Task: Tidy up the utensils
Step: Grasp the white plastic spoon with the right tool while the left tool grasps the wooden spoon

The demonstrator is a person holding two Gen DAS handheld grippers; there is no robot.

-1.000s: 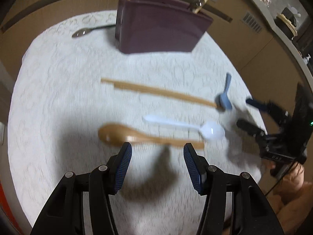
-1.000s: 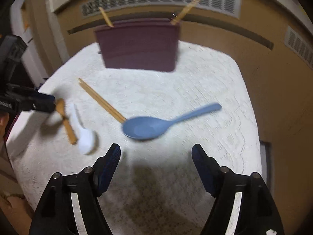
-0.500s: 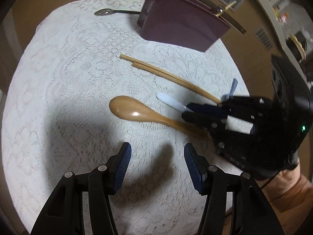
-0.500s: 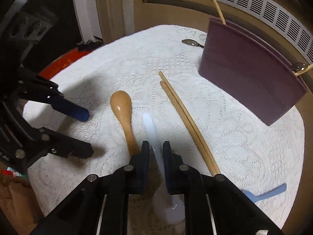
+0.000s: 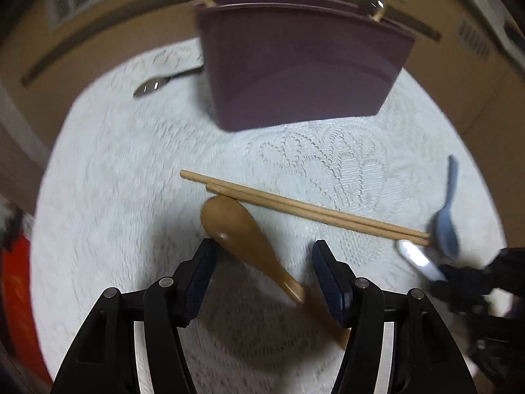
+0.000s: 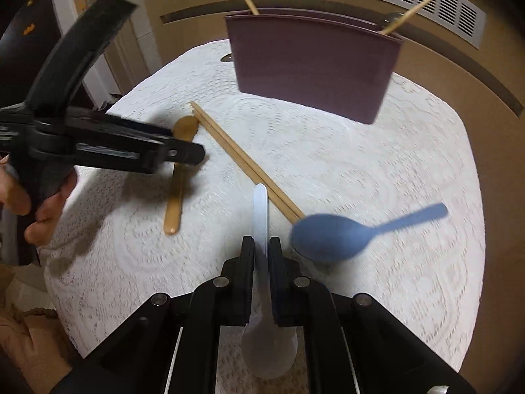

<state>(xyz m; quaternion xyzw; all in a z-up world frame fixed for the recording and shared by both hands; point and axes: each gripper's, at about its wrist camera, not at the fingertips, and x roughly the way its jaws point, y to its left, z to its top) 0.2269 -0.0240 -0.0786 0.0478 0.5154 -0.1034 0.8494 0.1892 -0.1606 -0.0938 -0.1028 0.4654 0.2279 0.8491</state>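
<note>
right gripper (image 6: 261, 249): fingers closed on the handle of a white plastic spoon (image 6: 261, 210); the handle tip projects forward past the fingertips and the bowl sits back between the gripper's arms, near the camera. the same spoon's handle appears at the right edge of the left wrist view, leading into the dark gripper body.

left gripper (image 5: 264, 262): fingers spread wide, holding nothing, poised over a brown wooden spoon (image 5: 242, 233). the spoon lies on the white lace tablecloth (image 5: 115, 197), its bowl close to the left fingertip and its handle running diagonally back toward the right finger. whether the pads touch the spoon cannot be told. in the right wrist view this gripper reaches in from the left above the same spoon, held by a bare hand (image 6: 36, 203).

just beyond the wooden spoon's bowl lies a pair of wooden chopsticks (image 5: 302, 208), side by side, flat on the cloth; their far end meets the bowl of a blue plastic spoon (image 6: 341, 234), which rests to the right of the white spoon.

further back stands a dark purple utensil holder (image 6: 315, 62), upright, with two wooden sticks leaning out of its top corners. a metal spoon (image 5: 154, 85) lies on the cloth beside its left side. motion blur softens both views.
</note>
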